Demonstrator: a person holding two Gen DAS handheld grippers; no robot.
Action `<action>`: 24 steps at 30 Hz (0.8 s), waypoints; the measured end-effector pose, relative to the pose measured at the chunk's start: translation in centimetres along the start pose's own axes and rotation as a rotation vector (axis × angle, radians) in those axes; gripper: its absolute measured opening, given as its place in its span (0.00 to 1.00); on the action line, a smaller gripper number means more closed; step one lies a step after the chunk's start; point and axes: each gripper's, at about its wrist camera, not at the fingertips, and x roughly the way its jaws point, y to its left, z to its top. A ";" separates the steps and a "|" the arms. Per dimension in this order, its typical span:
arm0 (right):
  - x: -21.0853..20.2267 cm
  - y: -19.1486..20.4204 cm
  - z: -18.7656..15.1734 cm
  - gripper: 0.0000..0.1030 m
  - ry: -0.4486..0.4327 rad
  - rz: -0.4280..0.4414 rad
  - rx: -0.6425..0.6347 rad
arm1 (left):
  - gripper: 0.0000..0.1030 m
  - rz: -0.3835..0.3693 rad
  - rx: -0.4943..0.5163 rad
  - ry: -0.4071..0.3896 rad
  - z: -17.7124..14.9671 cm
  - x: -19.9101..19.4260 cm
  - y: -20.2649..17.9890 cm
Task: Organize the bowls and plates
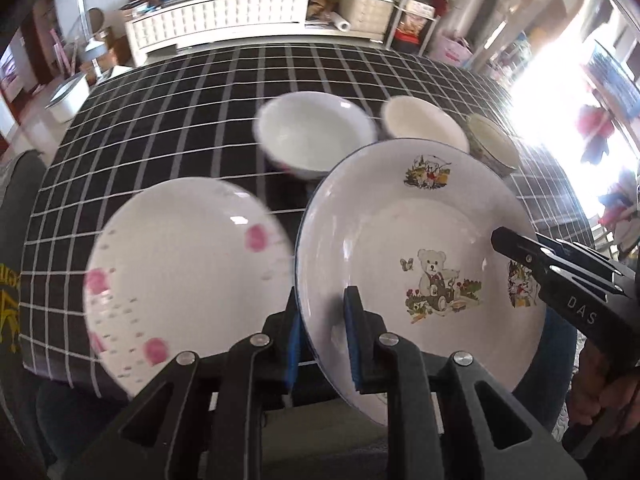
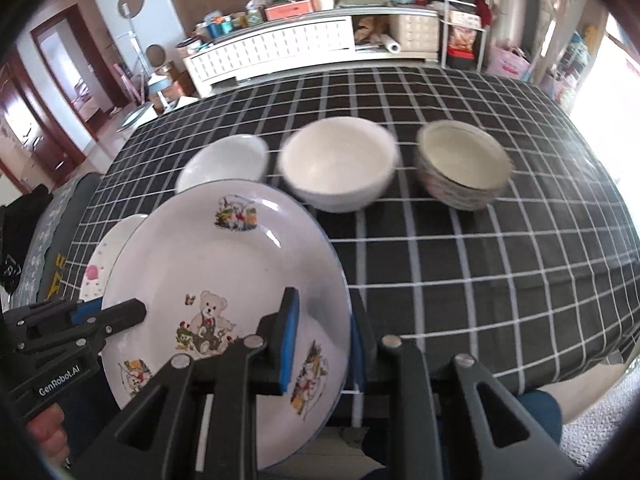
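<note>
A white teddy-bear plate (image 1: 420,264) with a thin blue rim is held tilted above the near edge of the table (image 1: 160,120), which is covered by a black cloth with a white grid. Its left rim is clamped between the blue-padded fingers of the left gripper (image 1: 324,336), and its right rim is clamped in the same way by the right gripper (image 2: 324,344), so the plate is carried by both at once. Just to its left, a white plate with pink spots (image 1: 184,280) is seen lying on the cloth, partly hidden behind the bear plate in the right wrist view. Farther back, three bowls are set in a row: a white bowl (image 1: 316,136), a cream bowl (image 2: 340,164) beside it, and a patterned bowl (image 2: 460,164) at the right end. A white cabinet (image 2: 280,48) with clutter on top is seen behind the table.
</note>
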 end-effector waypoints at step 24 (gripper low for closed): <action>5.2 11.5 0.4 0.27 0.105 0.083 -0.158 | 0.16 0.073 -0.210 -0.006 -4.0 -2.7 12.6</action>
